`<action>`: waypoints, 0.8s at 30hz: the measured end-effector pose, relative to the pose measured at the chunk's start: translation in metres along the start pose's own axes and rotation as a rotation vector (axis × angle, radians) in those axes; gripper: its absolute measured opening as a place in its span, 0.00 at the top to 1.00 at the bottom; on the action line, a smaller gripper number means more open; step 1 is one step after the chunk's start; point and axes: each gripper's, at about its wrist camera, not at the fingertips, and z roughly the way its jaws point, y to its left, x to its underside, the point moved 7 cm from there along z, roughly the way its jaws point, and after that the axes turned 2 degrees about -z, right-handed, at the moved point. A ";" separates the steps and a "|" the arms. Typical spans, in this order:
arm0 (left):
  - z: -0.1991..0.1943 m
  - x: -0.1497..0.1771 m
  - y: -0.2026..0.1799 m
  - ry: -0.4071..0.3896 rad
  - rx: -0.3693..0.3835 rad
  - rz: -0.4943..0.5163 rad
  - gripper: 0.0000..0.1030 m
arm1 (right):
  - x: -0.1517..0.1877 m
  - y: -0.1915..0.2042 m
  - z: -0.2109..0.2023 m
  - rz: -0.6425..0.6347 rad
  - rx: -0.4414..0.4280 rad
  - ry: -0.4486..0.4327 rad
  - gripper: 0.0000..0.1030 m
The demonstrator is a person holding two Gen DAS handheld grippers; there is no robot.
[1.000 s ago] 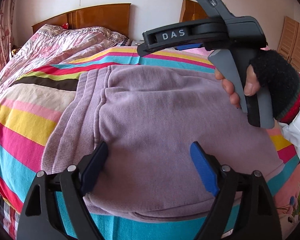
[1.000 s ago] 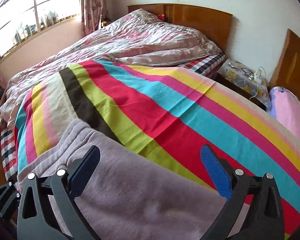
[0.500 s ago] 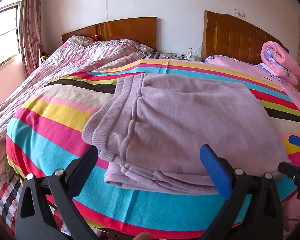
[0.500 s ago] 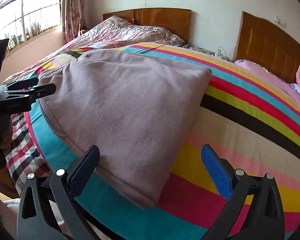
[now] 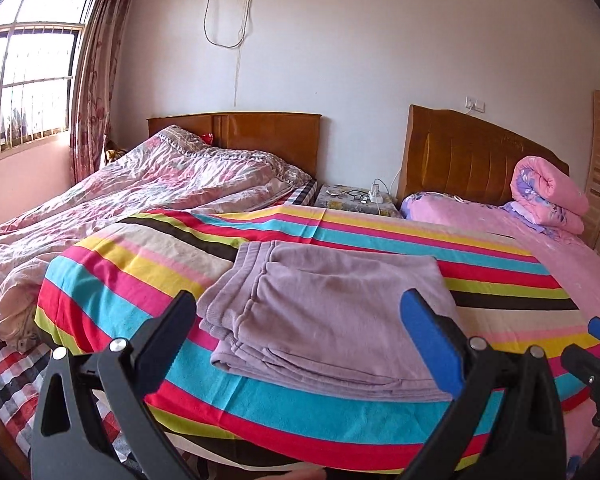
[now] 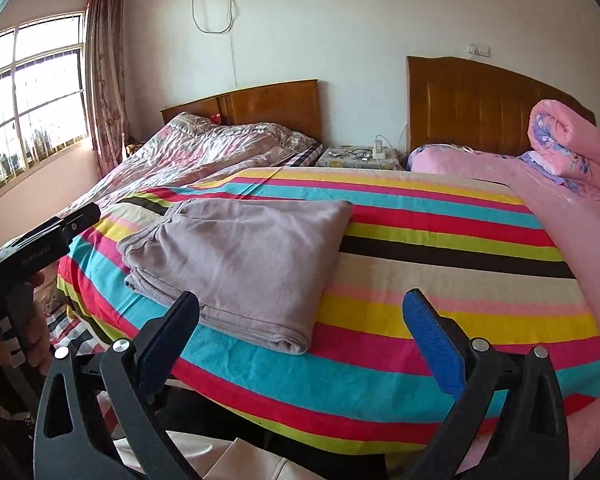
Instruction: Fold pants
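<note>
The mauve pants (image 5: pixel 332 312) lie folded into a flat rectangle on the striped blanket (image 5: pixel 140 276) near the bed's front edge; they also show in the right wrist view (image 6: pixel 244 256). My left gripper (image 5: pixel 300 328) is open and empty, held back from the bed in front of the pants. My right gripper (image 6: pixel 300 328) is open and empty, off the bed's front edge, to the right of the pants. The left gripper's body (image 6: pixel 40 244) shows at the left of the right wrist view.
A second bed with a crumpled pink quilt (image 5: pixel 120 192) stands at the left. A nightstand (image 5: pixel 356 200) with cables sits between the headboards. A rolled pink quilt (image 5: pixel 548 196) lies at the far right. A window (image 5: pixel 24 84) is at the left.
Both grippers have pulled back and up from the folded pants, away from the bed. The pants have stayed folded in place.
</note>
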 end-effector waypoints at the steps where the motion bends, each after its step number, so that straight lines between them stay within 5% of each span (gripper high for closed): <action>1: 0.003 0.005 -0.004 0.022 -0.011 0.015 0.01 | 0.003 -0.002 0.003 0.020 0.010 0.008 0.04; 4: 0.014 0.018 -0.009 0.101 -0.038 0.031 0.01 | 0.017 -0.002 0.018 0.077 -0.001 0.086 0.04; 7: 0.026 0.030 -0.006 0.174 -0.114 0.073 0.01 | 0.020 0.003 0.021 0.059 0.034 0.077 0.04; 9: 0.030 0.037 -0.005 0.199 -0.100 0.076 0.01 | 0.020 0.005 0.023 0.042 0.050 0.074 0.04; 24: 0.028 0.048 -0.005 0.190 -0.093 0.071 0.01 | 0.026 0.028 0.034 -0.032 0.009 0.105 0.04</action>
